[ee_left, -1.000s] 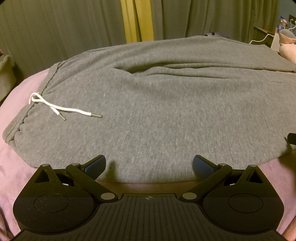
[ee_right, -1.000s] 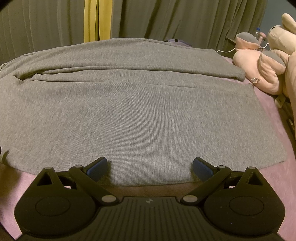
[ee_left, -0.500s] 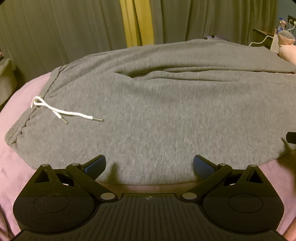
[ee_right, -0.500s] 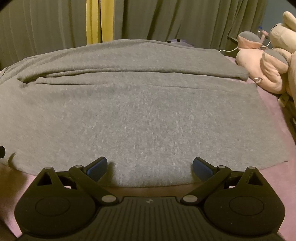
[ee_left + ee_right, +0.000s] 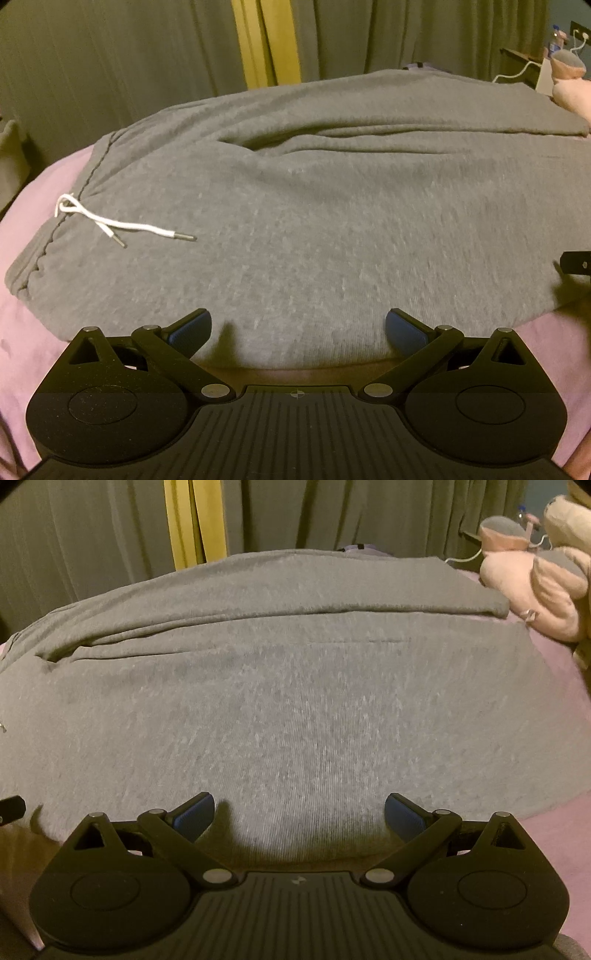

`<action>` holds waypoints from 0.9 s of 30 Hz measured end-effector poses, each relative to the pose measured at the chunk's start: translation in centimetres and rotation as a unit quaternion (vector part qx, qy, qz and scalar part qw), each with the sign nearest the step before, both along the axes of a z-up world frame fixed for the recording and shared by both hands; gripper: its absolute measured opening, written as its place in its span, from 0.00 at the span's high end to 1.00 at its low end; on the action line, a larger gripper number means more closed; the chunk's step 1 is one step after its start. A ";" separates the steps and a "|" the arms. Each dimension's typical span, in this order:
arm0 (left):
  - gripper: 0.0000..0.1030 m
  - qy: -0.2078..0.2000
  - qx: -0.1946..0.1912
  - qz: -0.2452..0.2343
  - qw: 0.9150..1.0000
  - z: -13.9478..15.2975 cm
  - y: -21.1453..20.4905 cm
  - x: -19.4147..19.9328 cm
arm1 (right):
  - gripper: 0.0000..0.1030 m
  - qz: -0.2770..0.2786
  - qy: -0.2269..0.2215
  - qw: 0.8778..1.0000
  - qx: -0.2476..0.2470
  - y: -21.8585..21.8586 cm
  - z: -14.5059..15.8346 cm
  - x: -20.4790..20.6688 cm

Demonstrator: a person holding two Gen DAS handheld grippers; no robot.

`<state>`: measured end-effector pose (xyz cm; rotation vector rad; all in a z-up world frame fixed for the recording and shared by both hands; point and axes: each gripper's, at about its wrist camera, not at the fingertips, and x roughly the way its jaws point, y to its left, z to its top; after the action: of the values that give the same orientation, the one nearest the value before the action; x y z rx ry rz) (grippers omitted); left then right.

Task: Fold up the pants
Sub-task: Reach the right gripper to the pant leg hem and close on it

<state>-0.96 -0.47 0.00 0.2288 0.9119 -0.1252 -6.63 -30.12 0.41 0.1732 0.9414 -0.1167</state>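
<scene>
Your left gripper (image 5: 298, 328) and right gripper (image 5: 299, 812) both hover at the near edge of the gray pants (image 5: 332, 229), jaws spread wide, gripping nothing. The pants lie flat across the pink bed (image 5: 33, 332), drawstring (image 5: 110, 225) at left.

Your left gripper (image 5: 298, 326) is spread wide, its two blue pads (image 5: 190, 330) far apart with nothing between them. Both fingers point straight ahead and level, their black linkage arms splayed outward from the body below. Your right gripper (image 5: 299, 808) matches it: jaws fully parted, blue fingertips (image 5: 404, 814) empty, the tool facing forward and held level. At the far right edge of the left view a black tip of the right gripper shows, and a black tip of the left one sits at the far left edge of the right view, so the two tools are side by side.
</scene>
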 end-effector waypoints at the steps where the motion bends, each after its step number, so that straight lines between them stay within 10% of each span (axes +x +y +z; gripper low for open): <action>1: 0.00 0.001 -0.002 0.000 1.000 0.0 0.0 0.0 | 0.04 0.000 0.001 1.000 0.001 0.0 -0.1 0.1; 8: 0.00 -0.024 -0.015 0.016 0.999 1.2 -0.1 1.0 | 0.04 -0.015 -0.011 0.998 0.053 -1.6 -0.8 1.2; 18: 0.00 -0.132 -0.067 0.072 0.986 1.8 -3.7 13.1 | 0.03 -0.077 -0.030 0.986 0.146 -5.1 -2.5 1.8; 23: 0.00 -0.141 -0.113 0.144 0.973 -2.9 -1.0 15.9 | 0.03 -0.052 -0.009 0.993 0.108 -4.3 -2.8 3.1; 27: 0.00 -0.191 -0.079 0.184 0.961 -3.2 0.7 17.1 | 0.03 -0.014 0.007 1.000 0.003 -1.5 -2.1 5.6</action>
<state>16.14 0.26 -3.19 -0.0679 0.5418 0.1866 -1.04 -31.57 -1.70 0.1915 0.9537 -0.1406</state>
